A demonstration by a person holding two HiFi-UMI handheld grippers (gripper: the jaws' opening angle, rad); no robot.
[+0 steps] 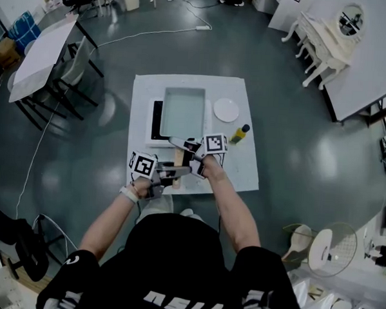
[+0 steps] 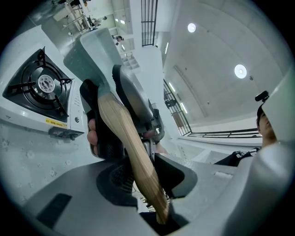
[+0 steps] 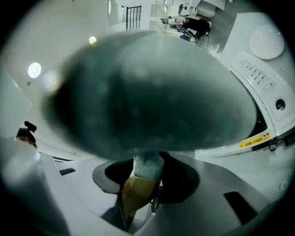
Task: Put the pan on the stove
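Both tongs clamped on the pan handle, pan over the stove.

My left tongs (image 2: 138, 177) are part open, pads pressing the near end of the wooden handle (image 2: 120, 133). My right tongs (image 3: 143, 180) sit wider, gripping farther up where wood meets the grey neck. The pan (image 1: 182, 111) is rectangular, grey-green, speckled and empty, held over the stove (image 1: 156, 119) on the white worktop (image 1: 244, 166); can't tell if it touches the burner. White plate (image 1: 226, 110) and bottle (image 1: 239, 134) lie to its right.

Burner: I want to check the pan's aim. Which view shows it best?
The left gripper view: the burner shows whole, left of the pan. In the head view the pan hides it; the right gripper view shows only the stove's front edge.
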